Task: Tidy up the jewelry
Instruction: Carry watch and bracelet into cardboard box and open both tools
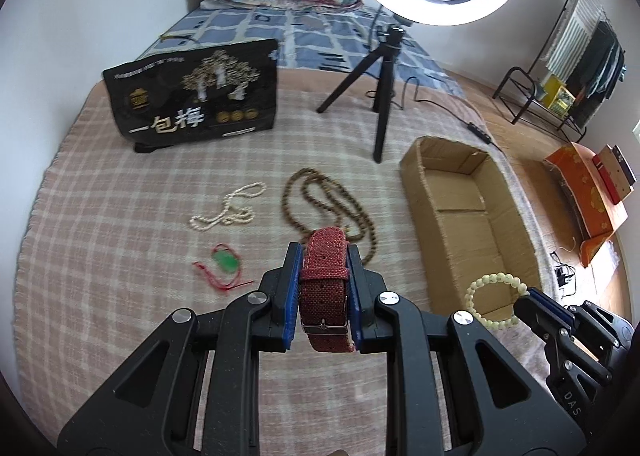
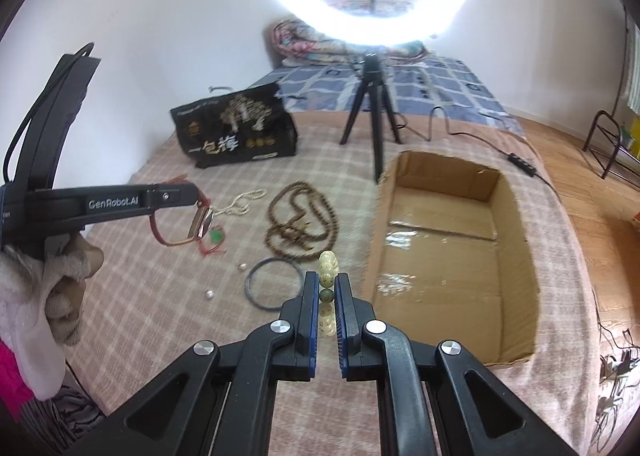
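Our left gripper [image 1: 323,280], marked "GenRobot.AI", clamps a red watch [image 1: 324,284], strap running lengthwise along the fingers. The right gripper [image 2: 327,298] pinches a pale bracelet [image 2: 328,268] edge-on between its fingers, the box [image 2: 516,240] just right. The black bag [image 1: 192,96] ahead reads "一包梅".

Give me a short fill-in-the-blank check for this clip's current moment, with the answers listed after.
1. The left gripper is shut on a watch with a ____ strap.
2. The right gripper grips a pale beaded ____.
3. The cardboard box holds ____ jewelry.
4. The brown bead necklace lies on the ____.

Answers: red; bracelet; no; blanket
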